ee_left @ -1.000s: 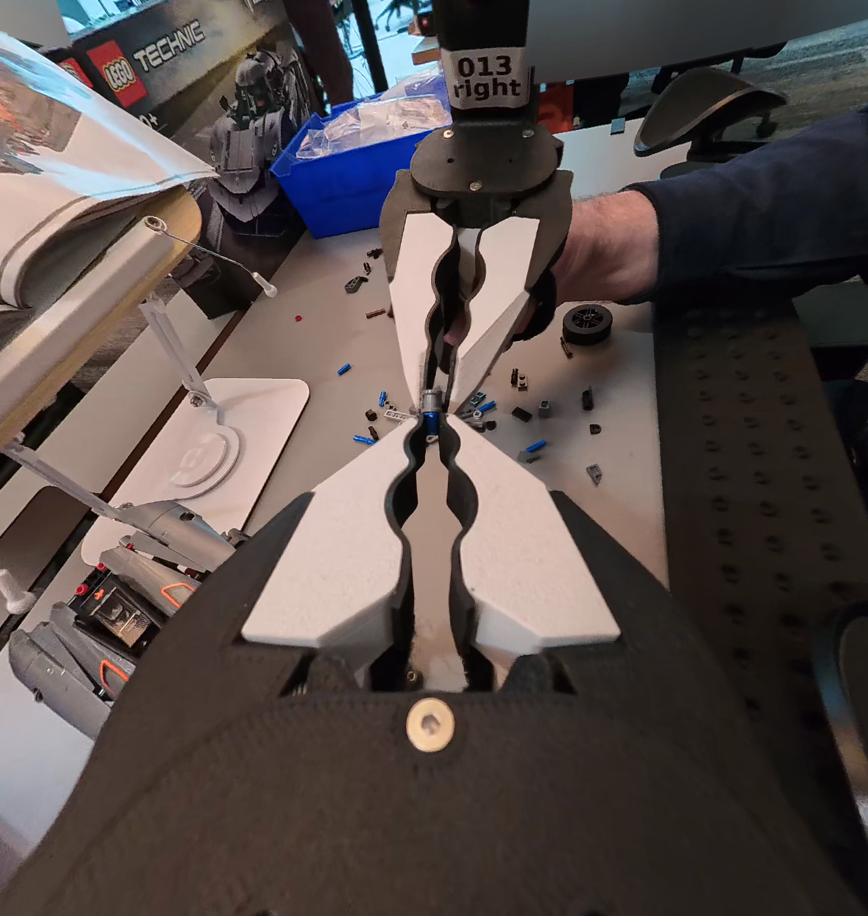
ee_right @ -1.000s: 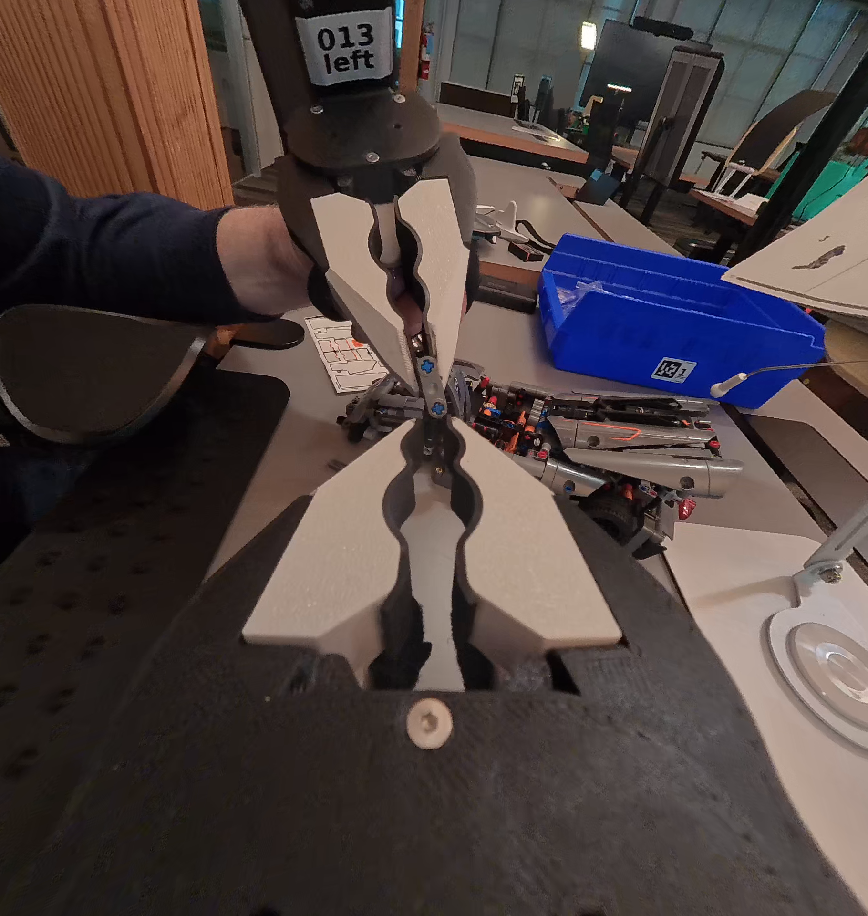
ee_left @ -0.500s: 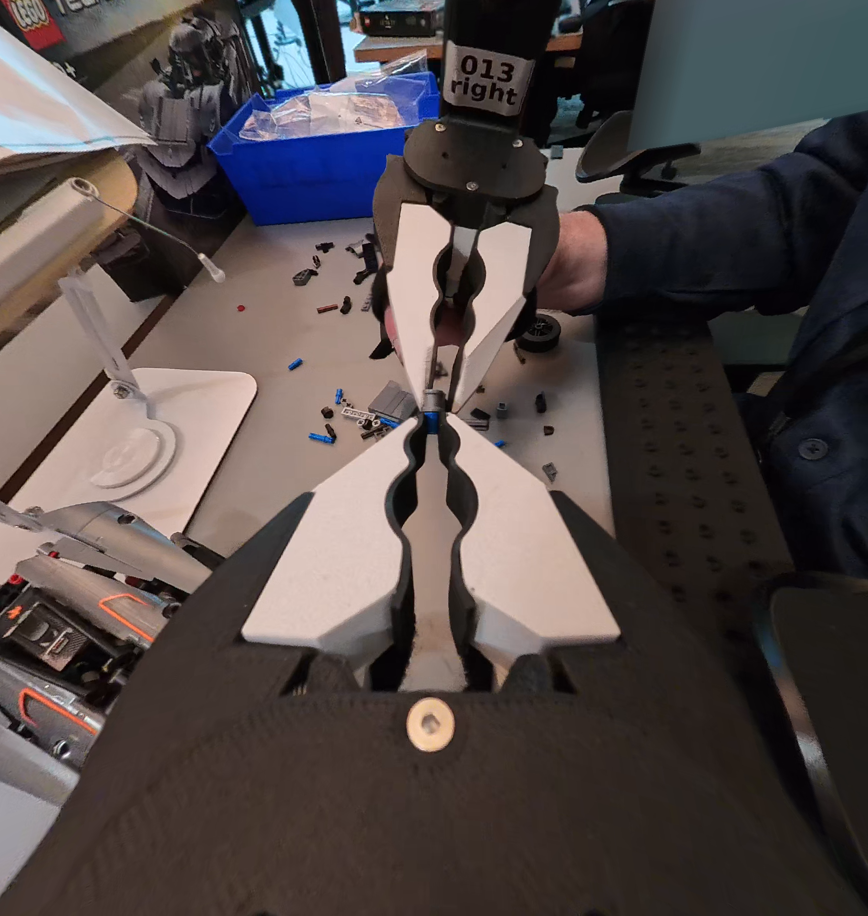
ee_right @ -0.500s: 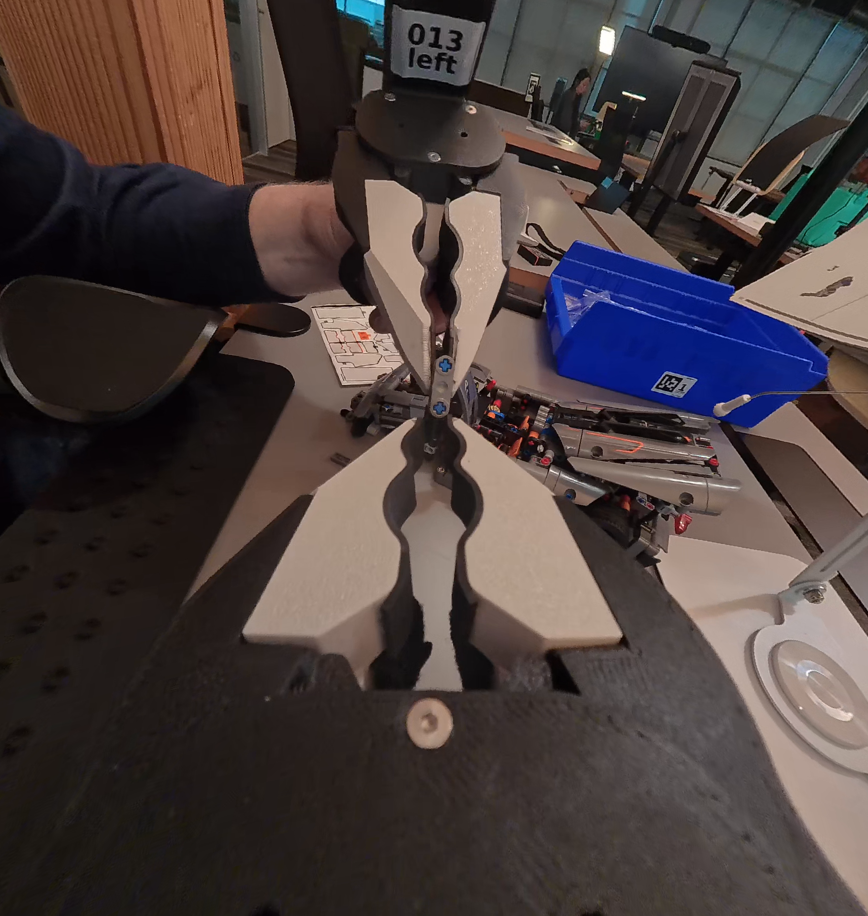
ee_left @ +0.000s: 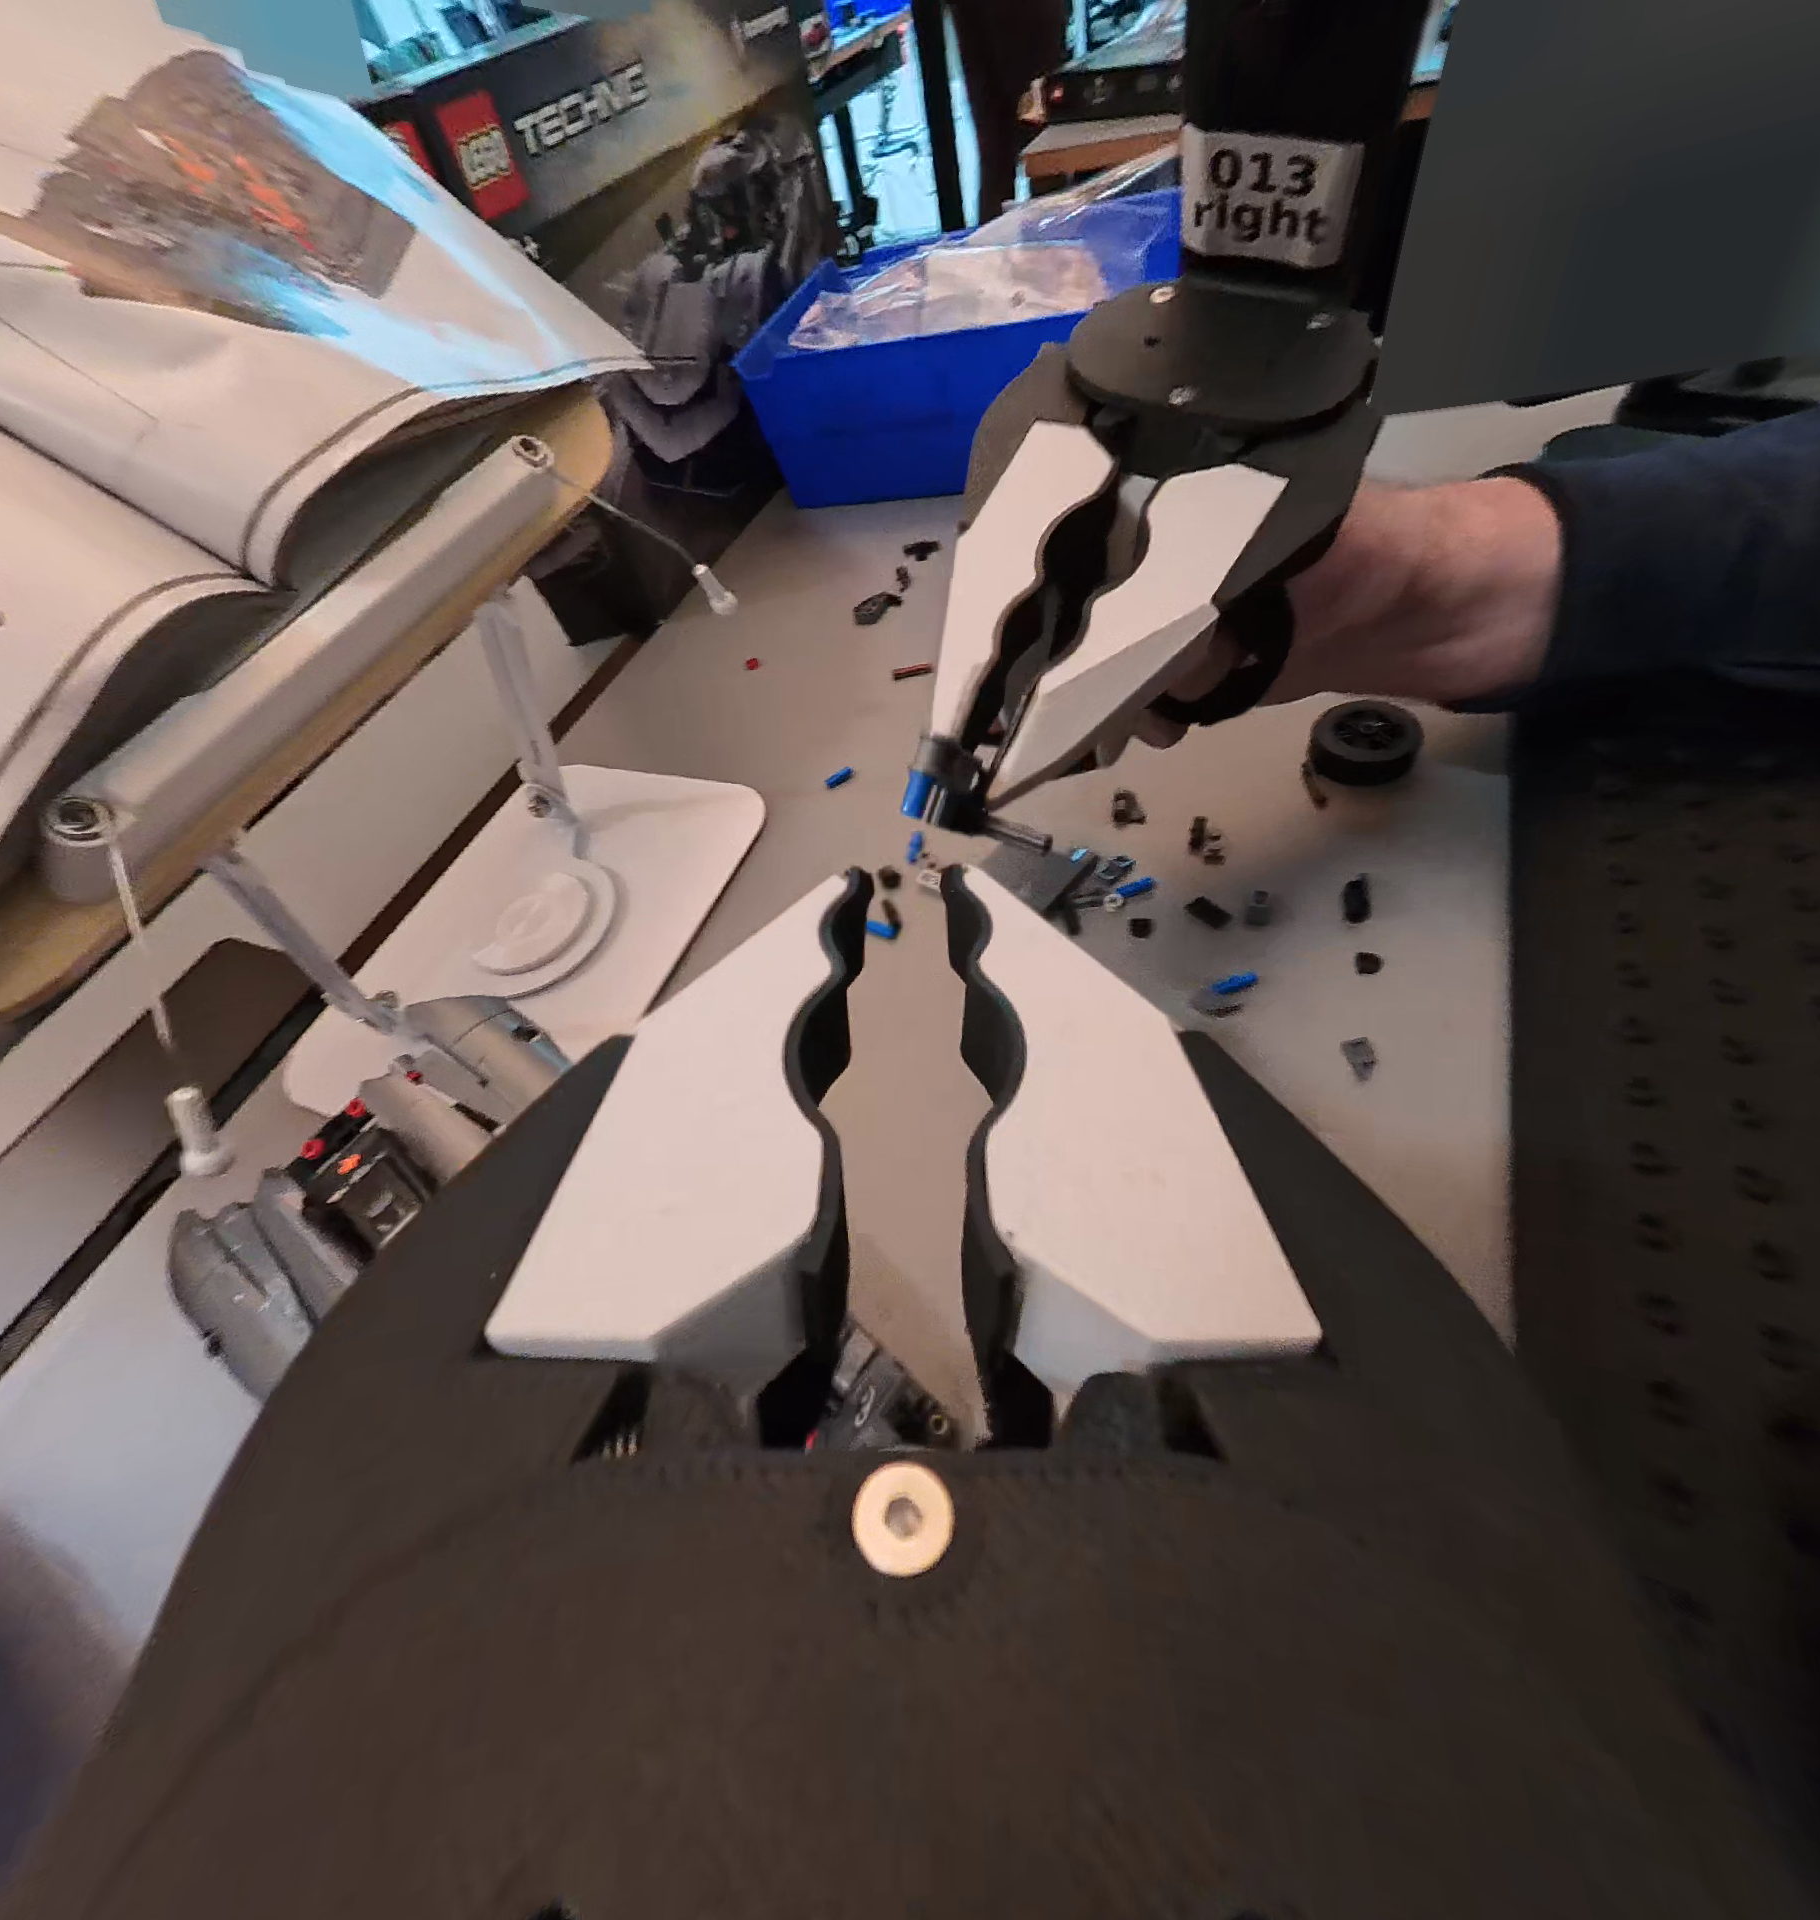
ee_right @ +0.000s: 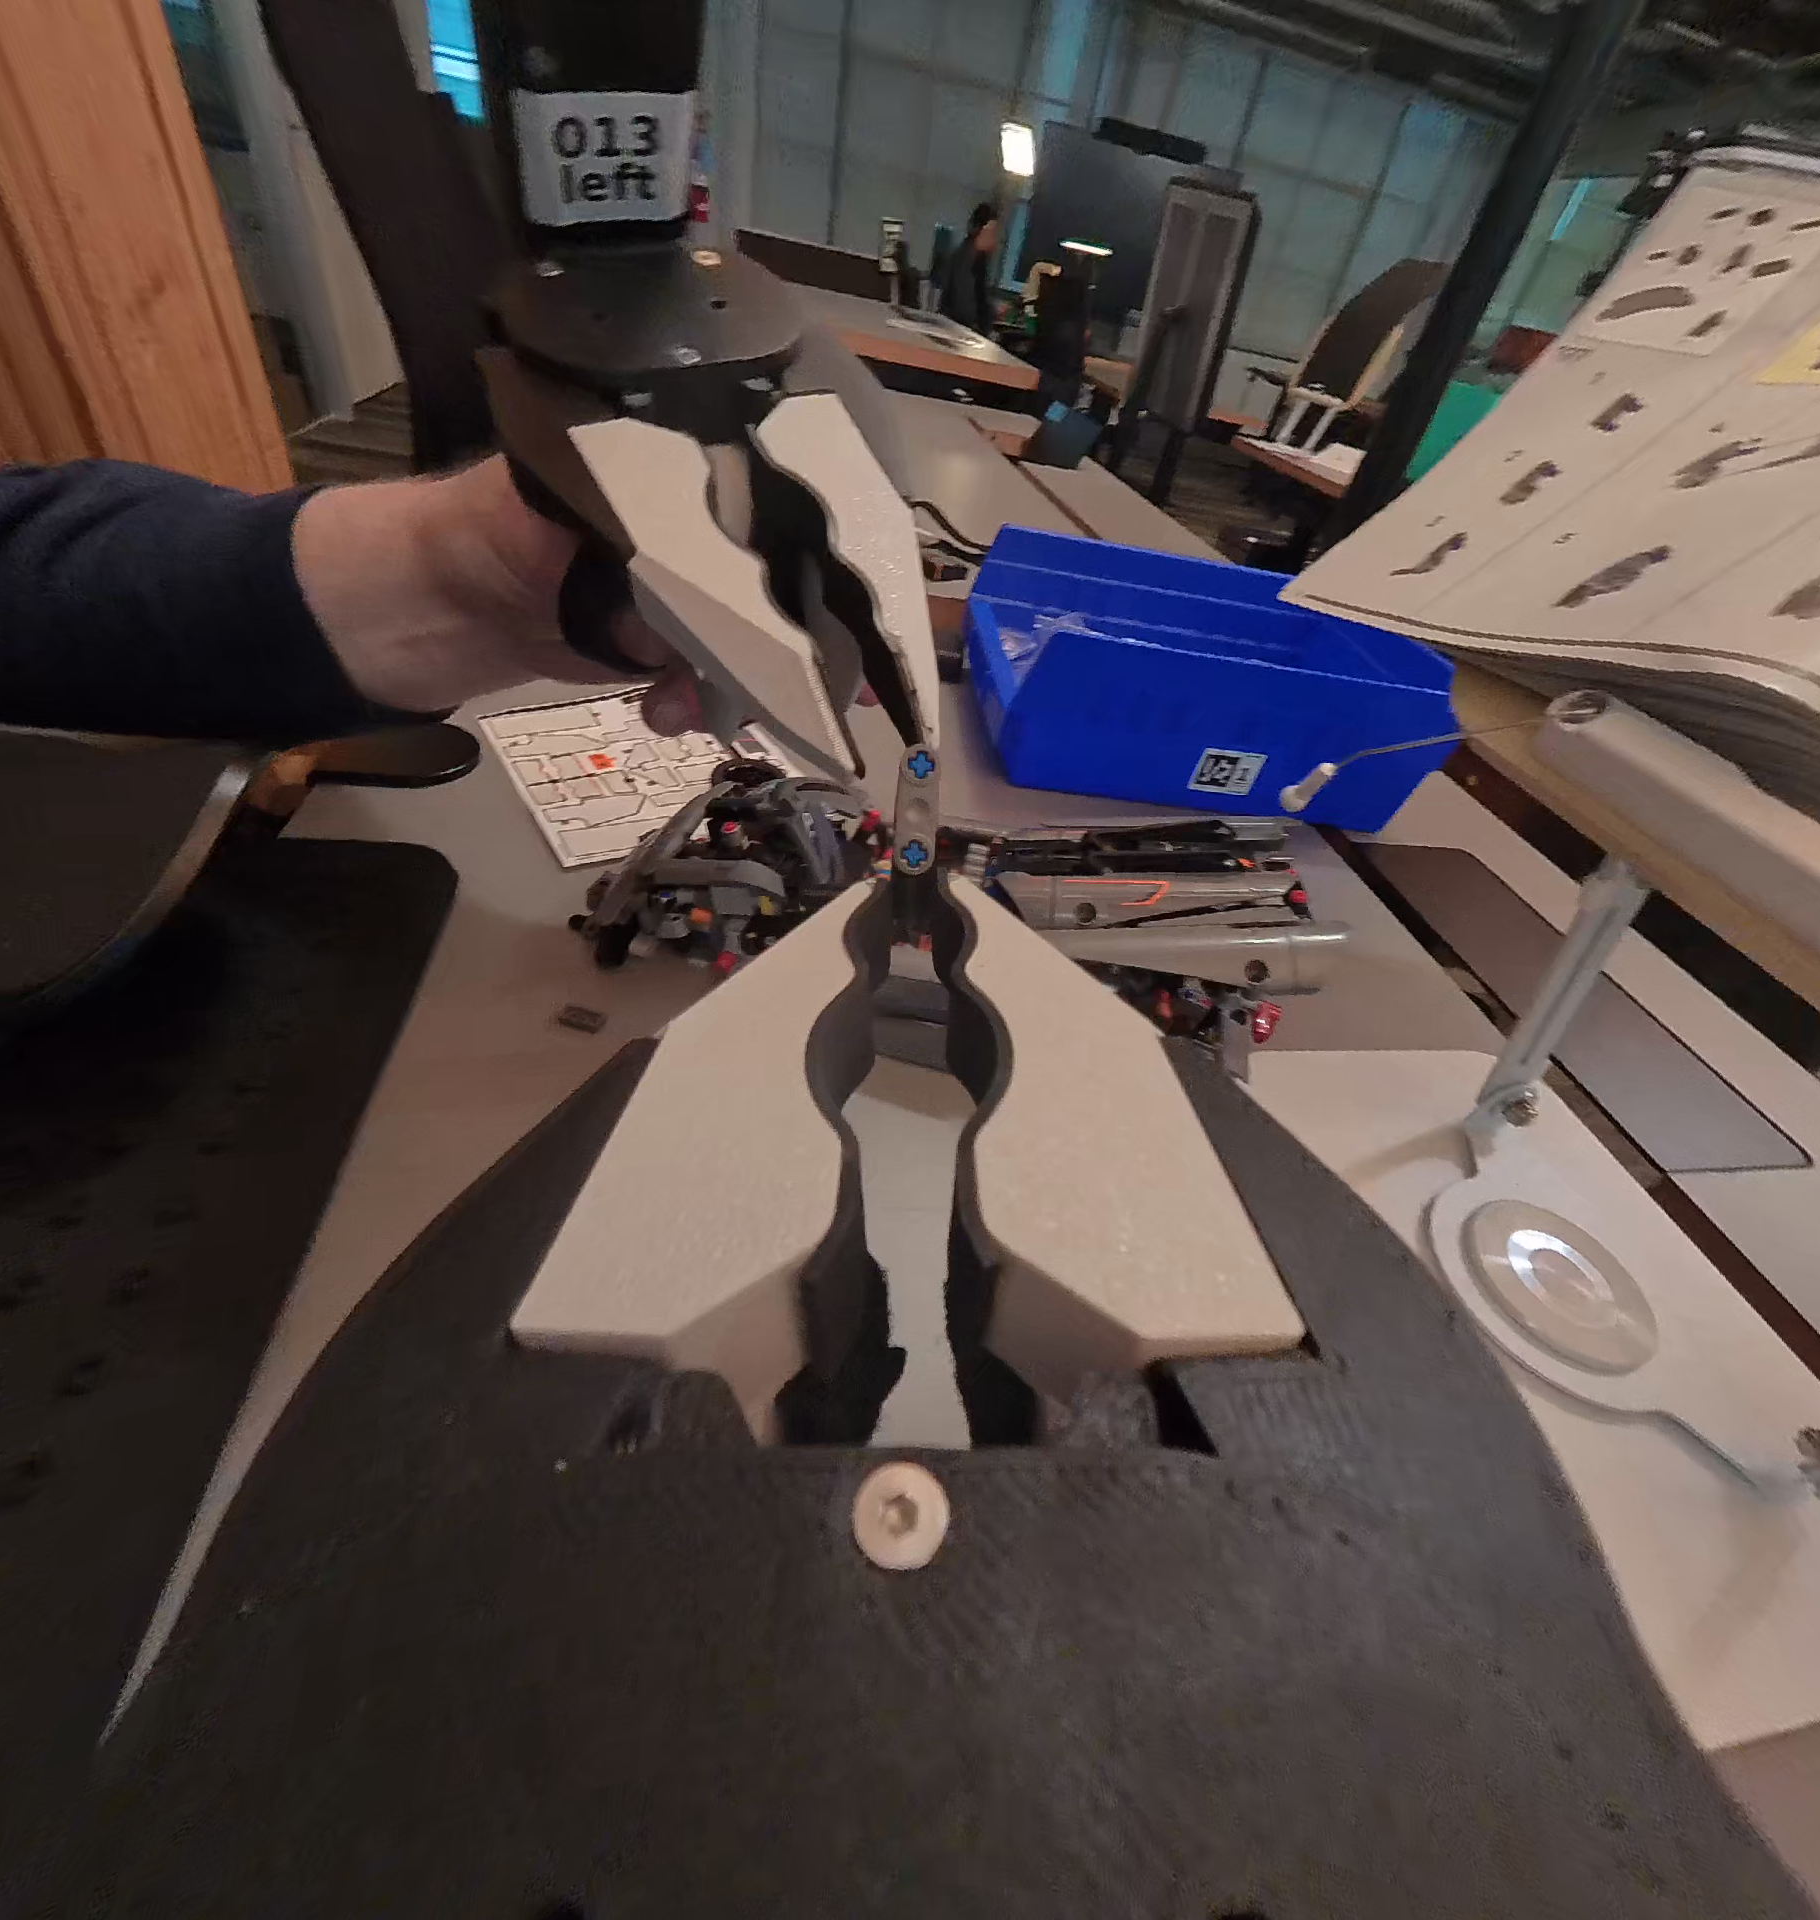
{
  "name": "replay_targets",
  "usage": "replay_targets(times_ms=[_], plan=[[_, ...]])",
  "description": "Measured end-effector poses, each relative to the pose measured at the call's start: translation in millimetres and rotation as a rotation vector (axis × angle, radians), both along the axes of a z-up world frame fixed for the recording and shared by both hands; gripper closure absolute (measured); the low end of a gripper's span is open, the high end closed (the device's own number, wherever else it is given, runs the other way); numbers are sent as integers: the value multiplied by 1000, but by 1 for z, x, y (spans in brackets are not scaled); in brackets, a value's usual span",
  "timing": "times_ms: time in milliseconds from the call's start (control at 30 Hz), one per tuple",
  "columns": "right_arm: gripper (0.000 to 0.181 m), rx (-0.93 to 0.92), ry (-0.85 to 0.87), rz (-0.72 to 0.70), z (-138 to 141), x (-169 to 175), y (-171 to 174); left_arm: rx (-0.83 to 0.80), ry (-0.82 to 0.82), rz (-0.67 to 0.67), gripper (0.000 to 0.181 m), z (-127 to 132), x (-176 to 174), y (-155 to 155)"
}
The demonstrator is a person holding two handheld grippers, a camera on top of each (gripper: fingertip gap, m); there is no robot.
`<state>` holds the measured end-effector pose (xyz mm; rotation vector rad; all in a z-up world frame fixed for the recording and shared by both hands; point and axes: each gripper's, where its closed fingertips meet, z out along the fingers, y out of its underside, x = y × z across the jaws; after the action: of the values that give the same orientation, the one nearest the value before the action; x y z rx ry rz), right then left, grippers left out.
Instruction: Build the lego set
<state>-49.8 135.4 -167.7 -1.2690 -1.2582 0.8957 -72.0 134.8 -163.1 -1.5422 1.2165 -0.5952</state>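
The right gripper [ee_right: 911,902] pinched a small grey beam [ee_right: 916,810] above the car model [ee_right: 1145,904]; the left gripper [ee_left: 904,883] stood open, empty, just beside it. A sub-assembly step seemed under way, and the next move likely called for seating the beam on the model.

Instruction booklet [ee_left: 210,343] blurred, edge-cropped.

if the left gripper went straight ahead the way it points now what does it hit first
Probably the small grey-and-blue piece held in the right gripper, just past the open left gripper. Depth is unclear; if it passes beneath, the loose pieces on the table come next.
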Motion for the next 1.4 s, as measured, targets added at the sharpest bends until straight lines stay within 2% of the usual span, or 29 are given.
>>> replay_targets(times_ms=[200, 300, 567, 800, 1033, 1400], plan=[[177, -34, 53, -65, 7, 8, 13, 77, 51, 0, 167, -2, 9, -4], [177, -43, 56, -76, 7, 8, 15, 189, 87, 32, 161, 2, 13, -2], [177, -81, 71, -77, 7, 7, 15, 474, 330, 112, 162, -7, 30, 3], [177, -107, 88, -96, 9, 10, 19, 581, 407, 166, 173, -6, 38, 13], [177, -168, 124, -102, 11, 11, 21, 683, 473, 204, 176, -7, 37, 17], [175, -208, 158, -50, 14, 7, 16, 771, 486, 185, 180, 0, 29, 13]])
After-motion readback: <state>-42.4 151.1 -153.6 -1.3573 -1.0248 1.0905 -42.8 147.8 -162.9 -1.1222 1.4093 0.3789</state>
